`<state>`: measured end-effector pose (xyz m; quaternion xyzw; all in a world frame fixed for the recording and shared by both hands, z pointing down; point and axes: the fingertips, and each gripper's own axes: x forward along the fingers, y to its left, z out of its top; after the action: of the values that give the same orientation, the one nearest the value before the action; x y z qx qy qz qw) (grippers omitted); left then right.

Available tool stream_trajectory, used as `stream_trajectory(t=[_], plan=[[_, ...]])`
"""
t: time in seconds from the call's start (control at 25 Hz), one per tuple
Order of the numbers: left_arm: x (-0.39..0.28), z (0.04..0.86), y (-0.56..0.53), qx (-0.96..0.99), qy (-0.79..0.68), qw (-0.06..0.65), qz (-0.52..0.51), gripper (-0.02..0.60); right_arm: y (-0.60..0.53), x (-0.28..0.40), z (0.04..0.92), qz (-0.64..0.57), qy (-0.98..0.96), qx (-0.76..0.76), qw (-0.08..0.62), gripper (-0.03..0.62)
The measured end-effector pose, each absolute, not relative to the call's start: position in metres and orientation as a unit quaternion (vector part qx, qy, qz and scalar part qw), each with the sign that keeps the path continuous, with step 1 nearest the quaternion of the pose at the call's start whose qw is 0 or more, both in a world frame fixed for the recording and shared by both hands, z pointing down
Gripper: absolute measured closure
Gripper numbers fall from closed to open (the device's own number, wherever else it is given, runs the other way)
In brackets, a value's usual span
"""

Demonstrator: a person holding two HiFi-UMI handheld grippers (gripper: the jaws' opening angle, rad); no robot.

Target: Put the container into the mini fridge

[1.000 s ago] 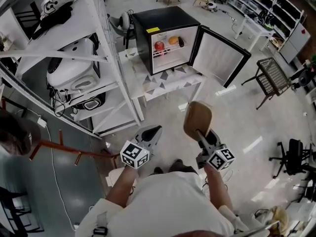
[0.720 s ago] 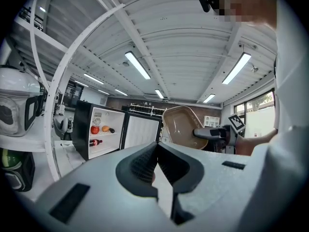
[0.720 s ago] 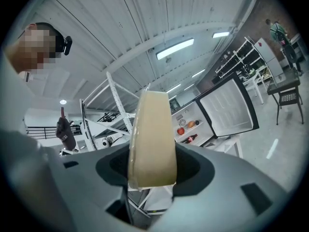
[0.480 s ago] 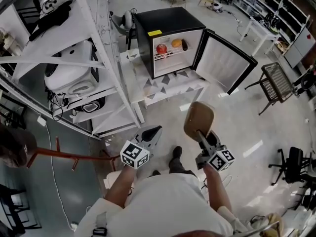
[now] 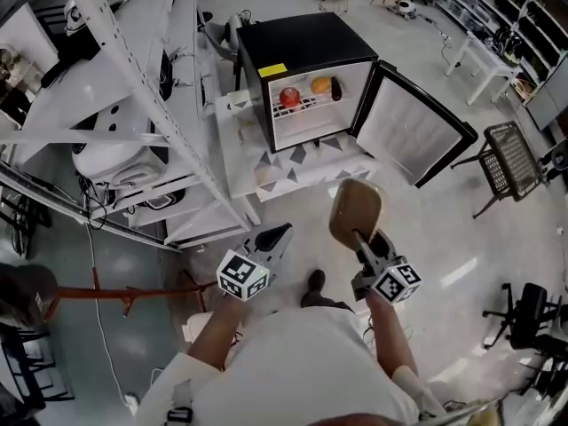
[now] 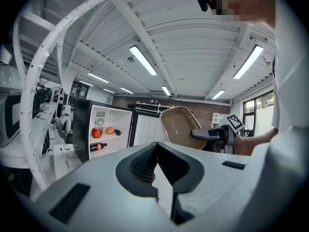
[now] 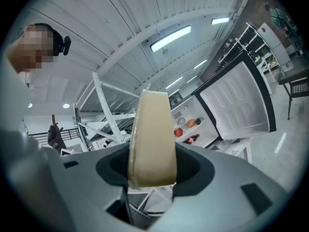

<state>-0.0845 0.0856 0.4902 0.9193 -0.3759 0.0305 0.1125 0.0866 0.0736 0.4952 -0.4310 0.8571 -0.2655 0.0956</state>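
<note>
The black mini fridge (image 5: 297, 51) stands on a low white table (image 5: 244, 153) ahead, its door (image 5: 417, 124) swung open to the right. Inside I see a red apple (image 5: 289, 96), an orange (image 5: 320, 85) and a cola bottle (image 6: 98, 147). My right gripper (image 5: 359, 238) is shut on the rim of a tan container (image 5: 356, 209), held upright on edge in the air. In the right gripper view the container (image 7: 152, 139) fills the gap between the jaws. My left gripper (image 5: 280, 233) is shut and empty, level with the right one; the left gripper view also shows the container (image 6: 179, 127).
White metal shelving (image 5: 133, 140) with white machines runs along the left. A wire chair (image 5: 513, 153) stands right of the fridge door and an office chair (image 5: 532, 304) is at the far right. Grey floor lies between me and the table.
The fridge and table have drifted right and grown a little nearer in the head view as the person steps forward. Both grippers keep their places and the container stays held.
</note>
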Motion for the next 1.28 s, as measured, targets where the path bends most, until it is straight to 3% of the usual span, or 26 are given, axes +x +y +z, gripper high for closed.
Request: stream_trajectory(t=[0.72,1.28], plan=[[-0.022,0.497,-0.041,0.888,-0.441,0.120,0.050,0.577,-0.079,0.146,0.524,-0.296,0.875,-0.378,0.065,0.370],[-0.037,0.513,-0.077,0.878,-0.455,0.136,0.062,0.577,-0.118,0.127,0.559,-0.335,0.865,-0.370,0.049,0.370]])
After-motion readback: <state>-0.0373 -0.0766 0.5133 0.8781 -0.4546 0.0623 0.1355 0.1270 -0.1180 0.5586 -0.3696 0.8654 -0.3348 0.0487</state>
